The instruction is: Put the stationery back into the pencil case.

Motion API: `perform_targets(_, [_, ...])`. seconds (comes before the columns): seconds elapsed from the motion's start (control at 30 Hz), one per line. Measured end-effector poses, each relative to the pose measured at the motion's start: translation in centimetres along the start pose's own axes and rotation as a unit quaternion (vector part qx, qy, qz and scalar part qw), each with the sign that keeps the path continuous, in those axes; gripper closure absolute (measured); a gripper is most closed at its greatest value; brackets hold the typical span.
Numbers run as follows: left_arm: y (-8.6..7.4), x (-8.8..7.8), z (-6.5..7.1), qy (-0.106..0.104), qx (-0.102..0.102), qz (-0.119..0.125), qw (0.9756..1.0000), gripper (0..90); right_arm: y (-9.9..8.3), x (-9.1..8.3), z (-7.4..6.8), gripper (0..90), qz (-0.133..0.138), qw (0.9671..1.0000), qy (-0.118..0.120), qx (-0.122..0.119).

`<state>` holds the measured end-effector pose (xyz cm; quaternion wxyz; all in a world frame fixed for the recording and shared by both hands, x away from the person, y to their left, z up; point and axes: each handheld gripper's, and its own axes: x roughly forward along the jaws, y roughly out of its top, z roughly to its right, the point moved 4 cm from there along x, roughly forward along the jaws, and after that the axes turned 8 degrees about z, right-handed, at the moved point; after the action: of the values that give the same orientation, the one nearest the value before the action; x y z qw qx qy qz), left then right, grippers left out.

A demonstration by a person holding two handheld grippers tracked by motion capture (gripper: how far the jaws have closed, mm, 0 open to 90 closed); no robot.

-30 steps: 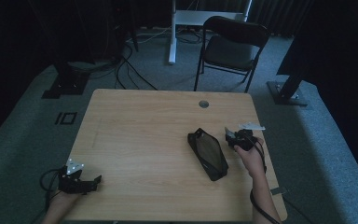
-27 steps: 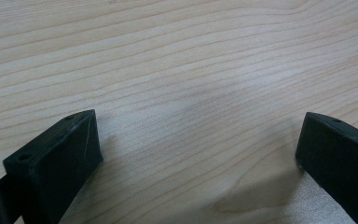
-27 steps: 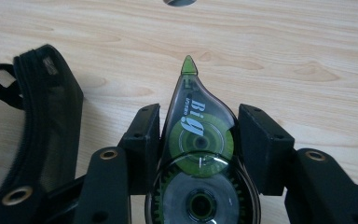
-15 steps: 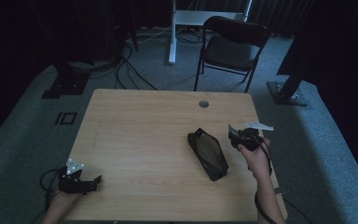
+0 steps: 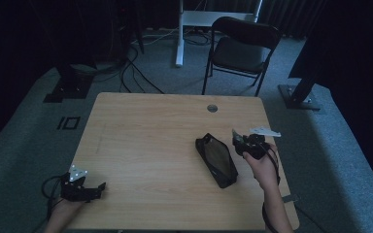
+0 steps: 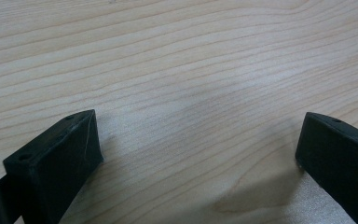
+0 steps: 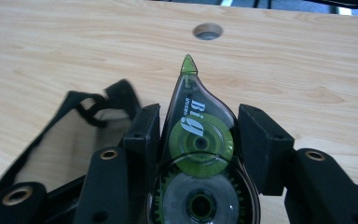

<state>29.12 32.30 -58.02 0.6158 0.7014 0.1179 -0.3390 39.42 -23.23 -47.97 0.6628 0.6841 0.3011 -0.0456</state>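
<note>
- High view: the wooden desk [image 5: 145, 145] is seen from above, with a round cable hole [image 5: 212, 108] near its far edge.
- A black mesh pouch [image 5: 217, 159] is laid flat on the desk's right half, long axis running near to far.
- The right gripper [image 5: 245, 144] is held in the right hand [image 5: 262, 165] just right of the pouch, above the desk; a small greenish item is seen between its fingers, too small to be made out here.
- The left gripper [image 5: 85, 187] is rested at the desk's near left corner, well apart from the pouch.
- A folding chair [image 5: 240, 51] is seen on the carpet beyond the desk.
- Left gripper view: the fingers [image 6: 60, 154] are spread wide, nothing is held between them, bare desk wood [image 6: 191, 70] is seen underneath.
- Right gripper view: a green, clear-cased correction tape dispenser [image 7: 198, 140] is clamped between the fingers [image 7: 142, 133], tip pointed away toward the cable hole [image 7: 208, 31].
- The pouch [image 7: 74, 135] is seen just left of the gripped dispenser, lying on the desk; whether it is touched by the left finger cannot be told.
</note>
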Motion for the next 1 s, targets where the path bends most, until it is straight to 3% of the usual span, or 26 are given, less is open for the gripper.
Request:
perform_targets(0.67, [0.0,0.0,0.0,0.0,0.0,0.0,1.0,0.0,0.6,0.8,-5.2,50.2,-0.019,0.9988,0.043,-0.01])
perform_targets(1.0, [0.0,0.0,0.0,0.0,0.0,0.0,1.0,0.0,-0.5,2.3,-6.7,50.2,-0.057,0.9971,0.046,-0.023])
